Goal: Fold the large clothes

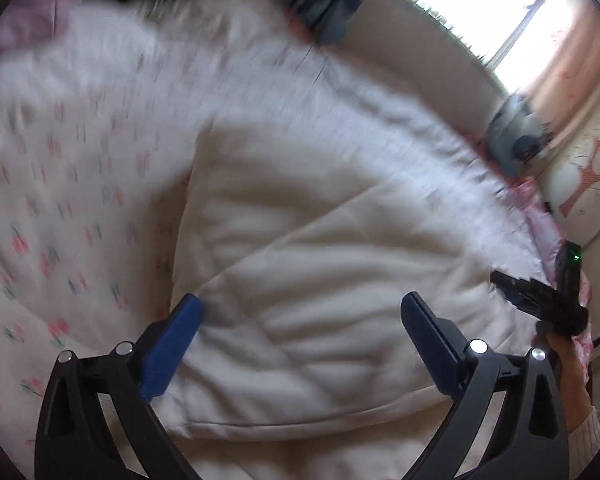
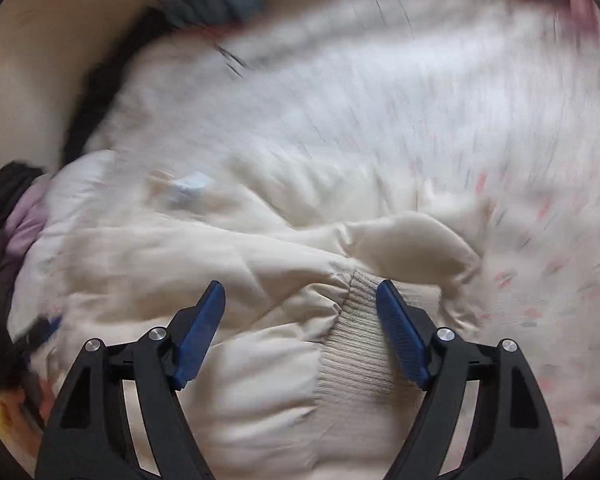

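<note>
Ribbing of jacket shows only at right tongs; both tongs released.

Bright window with peach curtain behind floral-sheeted bed.

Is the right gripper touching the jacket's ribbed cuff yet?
Cannot tell. In the right wrist view the right gripper stands open with the ribbed cuff of the cream jacket between its fingers, but blur hides whether the pads meet the knit.
</note>
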`<state>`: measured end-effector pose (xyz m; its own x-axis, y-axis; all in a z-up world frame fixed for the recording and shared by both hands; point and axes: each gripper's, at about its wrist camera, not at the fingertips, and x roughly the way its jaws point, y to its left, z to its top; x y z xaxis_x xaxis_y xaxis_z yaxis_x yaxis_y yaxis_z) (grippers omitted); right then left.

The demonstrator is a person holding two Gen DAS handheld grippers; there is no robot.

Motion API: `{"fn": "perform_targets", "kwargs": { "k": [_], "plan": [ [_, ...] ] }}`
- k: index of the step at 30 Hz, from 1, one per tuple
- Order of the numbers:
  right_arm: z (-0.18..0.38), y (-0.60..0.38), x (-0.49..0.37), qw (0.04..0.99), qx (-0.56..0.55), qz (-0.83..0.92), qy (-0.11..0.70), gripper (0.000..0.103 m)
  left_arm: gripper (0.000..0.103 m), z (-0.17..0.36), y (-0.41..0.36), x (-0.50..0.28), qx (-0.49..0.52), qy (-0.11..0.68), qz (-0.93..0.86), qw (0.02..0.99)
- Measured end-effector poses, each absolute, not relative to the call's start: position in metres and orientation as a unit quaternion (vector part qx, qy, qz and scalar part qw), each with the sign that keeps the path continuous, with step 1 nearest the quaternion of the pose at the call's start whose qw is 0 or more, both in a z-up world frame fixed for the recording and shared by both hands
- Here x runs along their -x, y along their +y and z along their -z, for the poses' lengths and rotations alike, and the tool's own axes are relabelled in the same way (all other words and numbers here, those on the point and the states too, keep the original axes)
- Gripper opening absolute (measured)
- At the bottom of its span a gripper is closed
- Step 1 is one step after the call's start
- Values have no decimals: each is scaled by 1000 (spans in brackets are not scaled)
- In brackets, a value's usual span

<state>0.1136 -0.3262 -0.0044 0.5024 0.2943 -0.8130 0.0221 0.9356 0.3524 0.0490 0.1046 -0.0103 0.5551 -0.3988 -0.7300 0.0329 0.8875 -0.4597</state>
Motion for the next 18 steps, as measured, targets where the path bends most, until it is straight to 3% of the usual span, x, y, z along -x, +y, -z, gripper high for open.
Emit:
{"fn": "perform_targets", "kwargs": {
  "k": [4, 7, 11, 13, 18],
  "plan": [
    [-31, -323, -96, 865, -160, -81, 468, 75, 96, 1, 109, -43, 207, 449, 127, 860],
    [-59, -306, -55, 884, -101, -113, 442, 75, 96, -15, 121, -24, 233, 438, 143, 857],
    [-3, -295, -48, 844, -12, -90, 528, 76, 96, 2, 118, -18, 183, 478, 127, 849],
    [-7, -299, -47, 846, -30, -95, 525, 78, 96, 15, 116, -22, 166, 509, 128, 835],
    [-57, -325, 5, 851, -116, -137, 493, 80, 96, -31, 136, 12, 193, 490, 158, 835]
  ]
}}
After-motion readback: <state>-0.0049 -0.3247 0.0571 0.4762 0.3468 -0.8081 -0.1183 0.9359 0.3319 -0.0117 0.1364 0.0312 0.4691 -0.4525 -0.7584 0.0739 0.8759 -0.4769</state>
